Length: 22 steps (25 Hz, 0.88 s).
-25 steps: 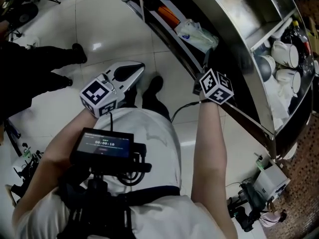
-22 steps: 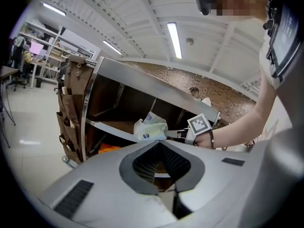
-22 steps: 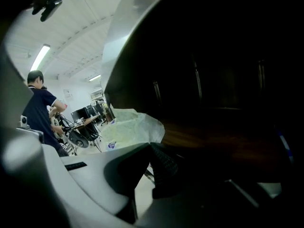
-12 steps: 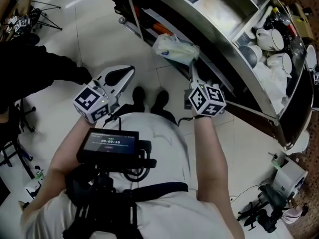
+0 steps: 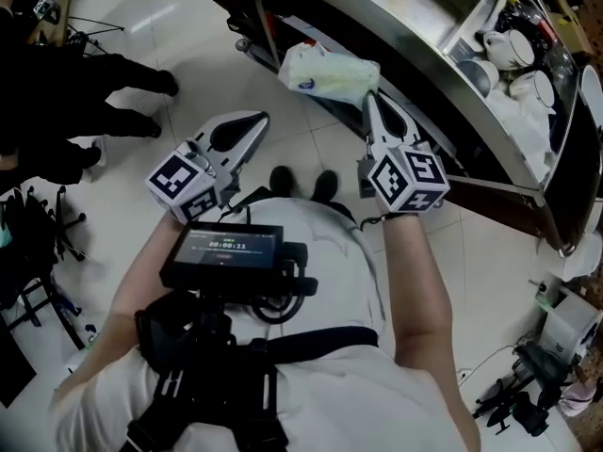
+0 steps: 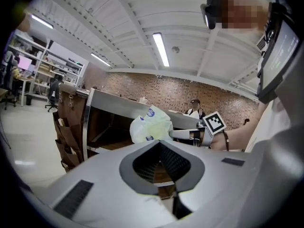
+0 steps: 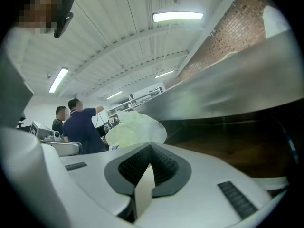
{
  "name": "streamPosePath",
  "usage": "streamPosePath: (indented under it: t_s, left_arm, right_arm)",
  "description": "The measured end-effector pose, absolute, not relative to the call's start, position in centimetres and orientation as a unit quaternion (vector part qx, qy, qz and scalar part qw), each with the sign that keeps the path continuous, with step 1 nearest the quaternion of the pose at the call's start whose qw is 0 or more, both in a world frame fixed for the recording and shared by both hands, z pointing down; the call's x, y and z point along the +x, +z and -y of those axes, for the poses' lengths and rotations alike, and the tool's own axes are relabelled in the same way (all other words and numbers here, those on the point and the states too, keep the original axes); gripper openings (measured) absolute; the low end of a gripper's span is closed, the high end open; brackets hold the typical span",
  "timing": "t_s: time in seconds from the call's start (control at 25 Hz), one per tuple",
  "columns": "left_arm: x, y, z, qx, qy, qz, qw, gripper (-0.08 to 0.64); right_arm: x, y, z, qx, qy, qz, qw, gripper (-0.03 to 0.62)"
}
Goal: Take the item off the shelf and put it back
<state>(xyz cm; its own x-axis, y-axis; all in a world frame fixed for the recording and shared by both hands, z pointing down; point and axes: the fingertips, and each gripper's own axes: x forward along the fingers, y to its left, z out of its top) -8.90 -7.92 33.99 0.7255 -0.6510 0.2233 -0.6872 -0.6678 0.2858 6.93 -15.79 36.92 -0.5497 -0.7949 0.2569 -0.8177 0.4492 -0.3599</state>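
A pale green and white plastic packet [image 5: 325, 72] hangs in front of the steel shelf unit [image 5: 424, 26], out over the floor. My right gripper [image 5: 367, 97] is shut on the packet's edge; in the right gripper view a strip of its film runs between the jaws [image 7: 151, 145] and the packet [image 7: 135, 129] bulges just beyond them. My left gripper [image 5: 262, 119] is to the left, apart from the packet, shut with nothing in it. The left gripper view looks past its own tips [image 6: 159, 141] at the packet [image 6: 152, 126] and the right gripper [image 6: 178, 134].
White cups [image 5: 532, 88] stand in a shelf compartment at the upper right. A person in dark clothes [image 5: 85, 73] stands on the tiled floor at the left. Stands and gear [image 5: 528, 394] sit at the lower right. A monitor [image 5: 231, 252] hangs at my chest.
The packet has come out of the lower shelf level, held in the right gripper, and now hangs over the floor. Both grippers have risen.
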Motion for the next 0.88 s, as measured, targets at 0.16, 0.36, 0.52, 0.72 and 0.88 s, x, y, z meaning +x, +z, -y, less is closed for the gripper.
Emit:
streamPosePath:
  t_s: [0.16, 0.36, 0.52, 0.72, 0.88]
  left_arm:
    - [-8.9, 32.7, 6.6, 0.920, 0.038, 0.353, 0.169, 0.008]
    - [-8.8, 32.4, 6.2, 0.926, 0.036, 0.342, 0.157, 0.008]
    - [-8.7, 31.7, 5.6, 0.929, 0.033, 0.337, 0.150, 0.008]
    - [-8.3, 32.1, 5.7, 0.932, 0.041, 0.327, 0.152, 0.008]
    - [-7.8, 31.5, 6.4, 0.935, 0.034, 0.320, 0.147, 0.008]
  right_arm:
    - [6.2, 35.6, 14.5, 0.476, 0.234, 0.848, 0.008, 0.009]
    - [5.6, 34.5, 13.6, 0.477, 0.237, 0.846, -0.009, 0.008]
    - [5.5, 33.3, 12.8, 0.483, 0.228, 0.845, -0.016, 0.009]
    - [6.4, 33.1, 13.2, 0.497, 0.223, 0.838, -0.019, 0.009]
    - [7.4, 32.3, 13.5, 0.508, 0.215, 0.834, -0.027, 0.009]
